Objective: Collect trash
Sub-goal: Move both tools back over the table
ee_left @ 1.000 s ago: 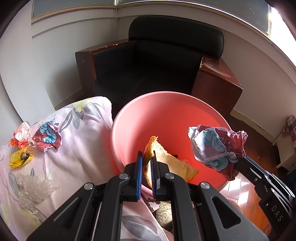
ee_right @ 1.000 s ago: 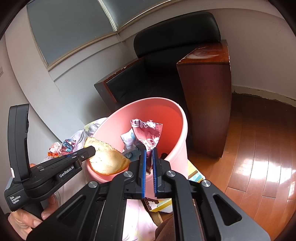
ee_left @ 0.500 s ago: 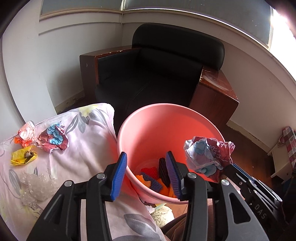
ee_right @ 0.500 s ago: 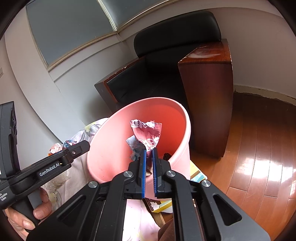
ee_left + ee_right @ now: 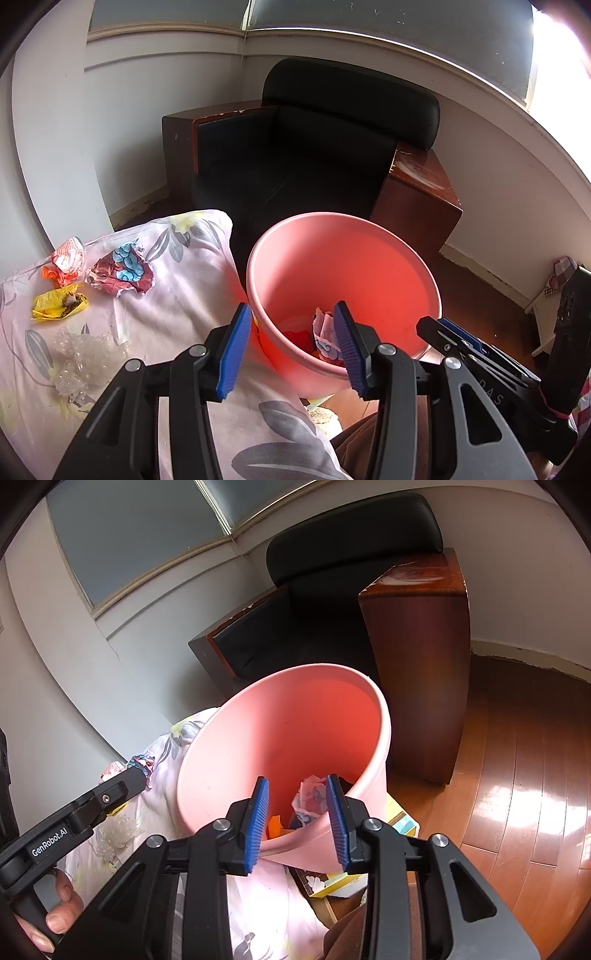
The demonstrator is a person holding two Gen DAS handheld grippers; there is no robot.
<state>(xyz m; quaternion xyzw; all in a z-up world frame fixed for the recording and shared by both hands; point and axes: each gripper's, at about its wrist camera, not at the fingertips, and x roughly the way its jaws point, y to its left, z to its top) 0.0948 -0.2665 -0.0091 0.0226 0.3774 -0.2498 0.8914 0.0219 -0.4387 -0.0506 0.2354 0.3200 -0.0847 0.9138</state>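
Observation:
A pink bucket [image 5: 369,258] stands beside the floral cloth [image 5: 177,295]; it also shows in the right wrist view [image 5: 229,760]. Inside lie a crumpled red-and-blue wrapper [image 5: 325,336] [image 5: 308,801] and orange scraps [image 5: 275,823]. My left gripper [image 5: 291,347] is open and empty over the bucket's near rim. My right gripper [image 5: 297,819] is open and empty over the bucket's near rim. On the cloth lie a red-and-blue wrapper [image 5: 122,269], a yellow wrapper [image 5: 57,304], an orange-white wrapper [image 5: 66,260] and clear plastic [image 5: 81,354].
A black armchair [image 5: 317,147] with wooden sides stands behind the bucket. A wooden floor [image 5: 517,775] lies to the right. A yellow box [image 5: 399,819] sits under the bucket's right side. The left gripper's body [image 5: 66,830] shows in the right wrist view.
The left gripper opened and dropped the bread piece into the bucket, then drew back. The right gripper then opened and the red-and-blue wrapper fell into the bucket.

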